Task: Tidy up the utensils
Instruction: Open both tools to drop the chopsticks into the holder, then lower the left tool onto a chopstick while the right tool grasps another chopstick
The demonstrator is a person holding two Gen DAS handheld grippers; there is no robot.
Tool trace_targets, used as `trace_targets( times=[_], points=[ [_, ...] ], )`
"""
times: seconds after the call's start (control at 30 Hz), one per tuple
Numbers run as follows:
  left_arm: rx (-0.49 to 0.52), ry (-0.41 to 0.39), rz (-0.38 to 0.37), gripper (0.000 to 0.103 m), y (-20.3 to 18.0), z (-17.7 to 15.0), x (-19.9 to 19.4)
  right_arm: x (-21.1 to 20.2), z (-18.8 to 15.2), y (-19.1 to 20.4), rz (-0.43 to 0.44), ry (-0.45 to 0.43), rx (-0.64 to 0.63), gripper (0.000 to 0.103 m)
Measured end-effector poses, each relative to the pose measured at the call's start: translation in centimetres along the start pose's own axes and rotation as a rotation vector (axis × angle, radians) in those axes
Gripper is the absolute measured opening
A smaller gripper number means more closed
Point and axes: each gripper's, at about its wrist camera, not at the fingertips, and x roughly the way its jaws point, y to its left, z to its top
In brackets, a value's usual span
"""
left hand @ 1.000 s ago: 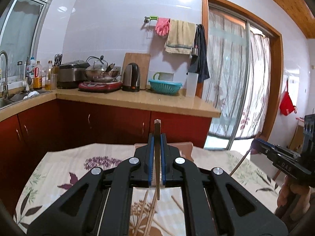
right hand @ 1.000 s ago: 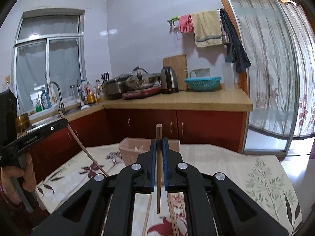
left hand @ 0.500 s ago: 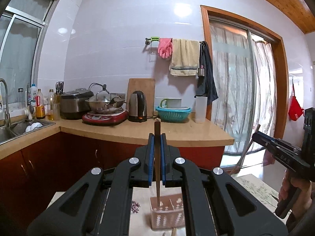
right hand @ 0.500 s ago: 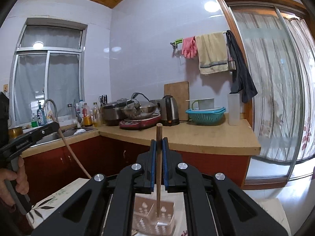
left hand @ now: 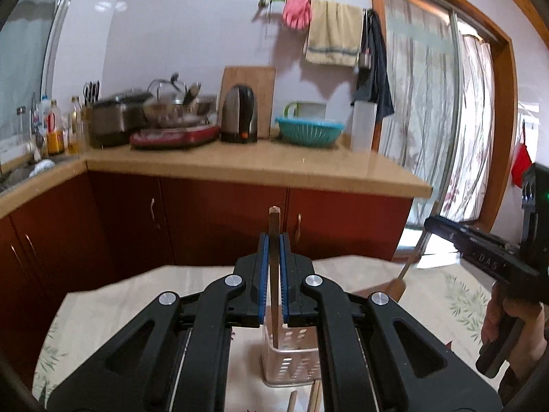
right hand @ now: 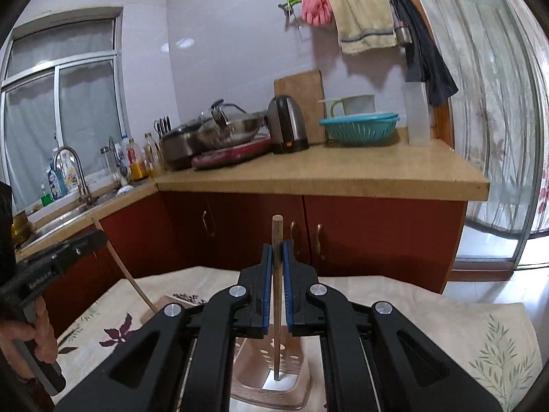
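My left gripper (left hand: 273, 243) is shut on a wooden chopstick (left hand: 273, 274) held upright, its lower tip inside the pink perforated utensil holder (left hand: 291, 360) on the table. My right gripper (right hand: 277, 254) is shut on another wooden chopstick (right hand: 276, 292), also upright, its tip down inside the same holder (right hand: 274, 377). Each gripper shows in the other's view: the right one (left hand: 480, 254) at the right with its chopstick, the left one (right hand: 55, 267) at the left with its chopstick. More loose chopsticks (left hand: 314, 398) lie on the table in front of the holder.
The table has a floral cloth (right hand: 480, 336). Behind it runs a counter (right hand: 326, 175) with red cabinets, a kettle (right hand: 286, 125), a wok, a teal basket (right hand: 358, 128) and a sink (right hand: 68, 206). A curtained glass door (right hand: 497, 120) is at the right.
Both grippers have tilted downward and lowered; the holder now sits closer beneath them, and both chopstick tips have gone down into it. The table has come back into view.
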Motion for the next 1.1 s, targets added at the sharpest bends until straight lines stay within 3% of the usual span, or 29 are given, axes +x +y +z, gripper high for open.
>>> trace_targets(
  times=[0.13, 0.17, 0.2, 0.4, 0.5, 0.83, 1.1],
  points=[
    [-0.006, 0.015, 0.001, 0.016, 0.2, -0.8, 0.8, 0.4, 0.0, -0.1, -0.012, 0.000, -0.006, 0.007],
    [-0.006, 0.014, 0.004, 0.027, 0.3, -0.9, 0.8, 0.4, 0.0, -0.2, -0.013, 0.000, -0.003, 0.009],
    [-0.009, 0.011, 0.007, 0.038, 0.4, -0.9, 0.8, 0.4, 0.0, -0.2, -0.013, 0.001, -0.002, 0.016],
    [-0.014, -0.016, 0.025, 0.061, 0.7, -1.1, 0.1, -0.2, 0.4, -0.3, -0.055, -0.025, -0.009, 0.048],
    [-0.007, -0.019, 0.038, 0.070, 0.7, -1.3, -0.6, -1.1, 0.6, -0.3, -0.077, -0.043, -0.020, 0.057],
    [0.018, -0.006, 0.049, 0.074, 1.2, -4.3, -5.4, -5.8, -0.9, -0.2, -0.111, -0.062, -0.017, 0.062],
    [-0.004, 0.106, 0.052, 0.074, 1.9, -11.4, -9.2, -10.0, -7.3, 1.0, -0.121, -0.008, -0.013, 0.062]
  ],
)
